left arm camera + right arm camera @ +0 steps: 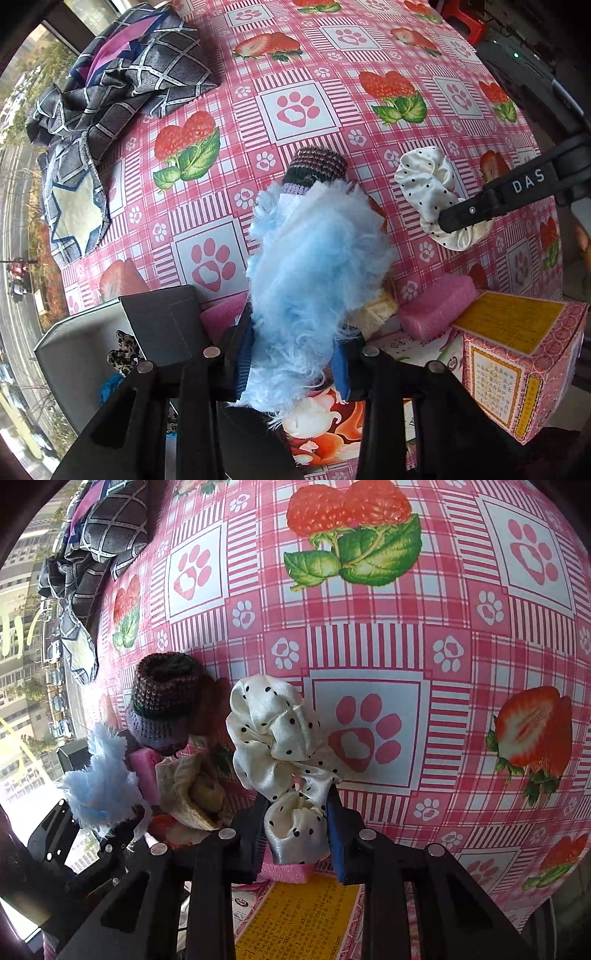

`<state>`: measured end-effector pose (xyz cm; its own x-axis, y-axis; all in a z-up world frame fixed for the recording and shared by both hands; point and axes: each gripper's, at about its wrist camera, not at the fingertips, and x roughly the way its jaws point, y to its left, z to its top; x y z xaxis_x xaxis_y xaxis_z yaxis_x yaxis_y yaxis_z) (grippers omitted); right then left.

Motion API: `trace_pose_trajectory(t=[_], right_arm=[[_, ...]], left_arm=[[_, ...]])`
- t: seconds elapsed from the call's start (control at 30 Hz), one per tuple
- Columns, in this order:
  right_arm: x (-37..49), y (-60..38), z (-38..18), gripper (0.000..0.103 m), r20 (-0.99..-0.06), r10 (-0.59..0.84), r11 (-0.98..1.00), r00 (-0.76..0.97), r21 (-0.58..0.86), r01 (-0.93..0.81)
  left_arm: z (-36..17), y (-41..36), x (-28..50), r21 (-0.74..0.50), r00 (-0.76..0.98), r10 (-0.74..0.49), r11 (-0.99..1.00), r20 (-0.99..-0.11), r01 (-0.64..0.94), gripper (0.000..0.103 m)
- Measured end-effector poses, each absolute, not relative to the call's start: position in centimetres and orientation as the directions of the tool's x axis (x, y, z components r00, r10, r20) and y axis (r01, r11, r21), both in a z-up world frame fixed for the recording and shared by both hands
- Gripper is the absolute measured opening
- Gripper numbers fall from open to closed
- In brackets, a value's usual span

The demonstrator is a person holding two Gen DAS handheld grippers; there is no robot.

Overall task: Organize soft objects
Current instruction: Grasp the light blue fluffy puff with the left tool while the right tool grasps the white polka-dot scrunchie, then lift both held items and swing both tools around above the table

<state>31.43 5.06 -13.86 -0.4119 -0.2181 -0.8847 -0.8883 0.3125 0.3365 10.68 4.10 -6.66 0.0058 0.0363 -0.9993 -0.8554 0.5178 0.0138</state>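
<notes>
Left wrist view: my left gripper [291, 365] is clamped on the fluffy blue piece [314, 266], whose long axis runs straight out from the jaws over the tablecloth [303, 66]. The grey storage box [81, 332], with a leopard-print scrunchie [123, 356] already inside, sits just beside the left finger, so I judge this hand the nearer one for a drop there.

In the right wrist view, my right gripper [297, 843] is closed on the lower lobe of the white polka-dot scrunchie [280, 746]; the rest of it bunches up ahead of the fingertips, over the cloth. The pink printed carton [295, 919] lies directly beneath these jaws.

Crowding matters here. A knitted striped cuff [317, 166] lies beyond the blue fluff, a beige cloth piece [192, 794] and a pink foam sponge [436, 306] lie between the two grippers, and the two grippers are near each other. A crumpled dark checked cloth [122, 81] lies well apart at the far left corner. I would carry each piece clear of the other arm.
</notes>
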Motion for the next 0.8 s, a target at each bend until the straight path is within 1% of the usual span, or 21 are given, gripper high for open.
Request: trace_pose_trajectory(t=[0.23,0.43,0.8], right_arm=[[34.5,2.3,-10.7,0.030,-0.900,-0.113,0.381,-0.420,0.351,-0.855],[37.1,0.4,-7.2,0.030,-0.932,-0.027,0.399,-0.360,0.320,-0.859],[38.7,-4.9,-2.3,0.030,-0.977,0.077,0.413,-0.199,0.213,-0.886]], left_arm=[[-3.0,2.8,11.2,0.031,0.027,0.114,0.482,-0.993,-0.876,0.039],[-2.8,3.0,13.2,0.015,0.046,0.124,0.450,-0.991,-0.893,0.039],[0.4,1.2,20.6,-0.033,0.147,0.164,0.552,-0.975,-0.833,0.039]])
